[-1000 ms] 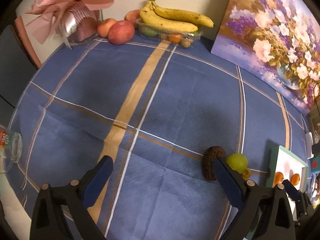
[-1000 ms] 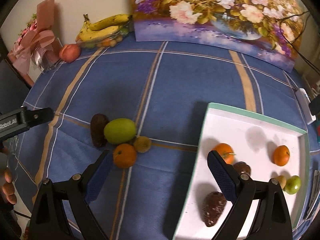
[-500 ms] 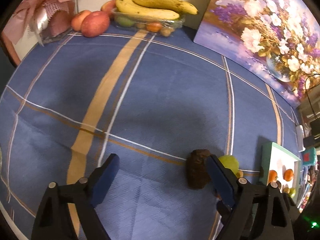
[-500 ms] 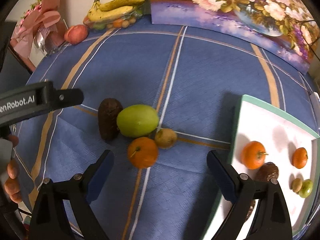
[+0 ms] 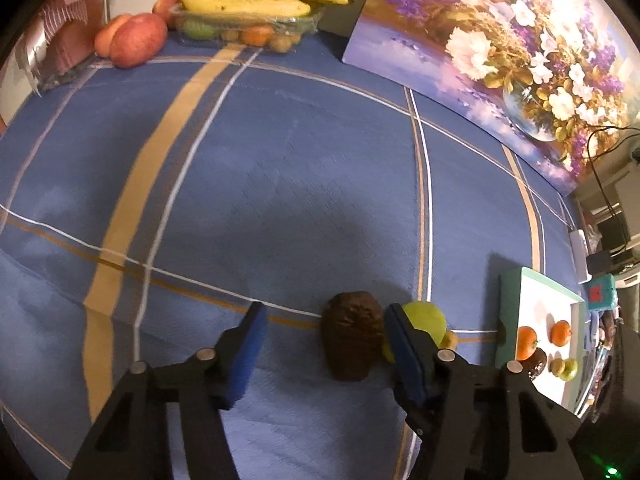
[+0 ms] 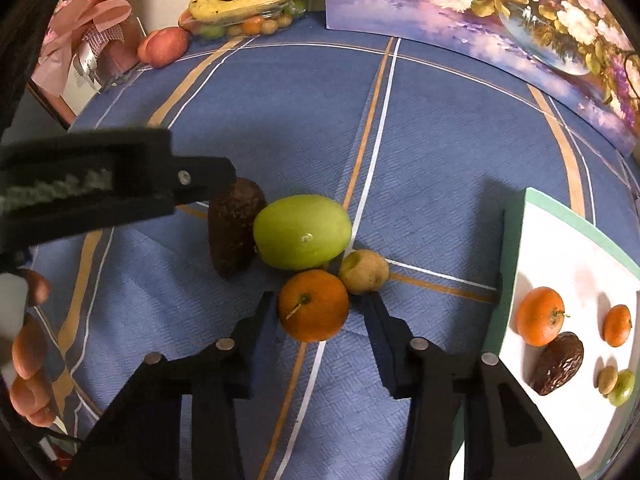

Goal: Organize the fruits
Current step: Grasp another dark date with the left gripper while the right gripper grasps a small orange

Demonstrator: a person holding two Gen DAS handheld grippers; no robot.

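Fingers of the right gripper (image 6: 320, 316) stand spread wide on either side of an orange (image 6: 313, 305) lying on the blue checked tablecloth (image 6: 440, 140), with a gap between the pads and the fruit, so nothing is gripped. Just beyond the orange sit a small yellowish-brown fruit (image 6: 364, 271) to its right and a large green fruit (image 6: 303, 231) behind it, the three pressed close together. A dark brown avocado (image 6: 236, 232) lies against the left side of the green fruit.

At the near right stands a white tray with a green rim (image 6: 572, 220), holding two oranges, a dark wrinkled fruit, and a small tan and a small green fruit.

From the left wrist view, the left gripper (image 5: 324, 340) is also parted wide, its right blue pad (image 5: 404, 344) between the avocado (image 5: 352, 336) and the green fruit (image 5: 426, 320), its left pad well clear on bare cloth; the avocado sits inside the gap, and I cannot tell whether the right pad touches it.

Farther off, at the table's far left, a clear tray of bananas (image 5: 256, 0) and small fruit sits beside red apples (image 5: 138, 40) and a pink wrapped bouquet (image 6: 88, 40). A floral painting (image 5: 500, 48) leans along the far right edge.
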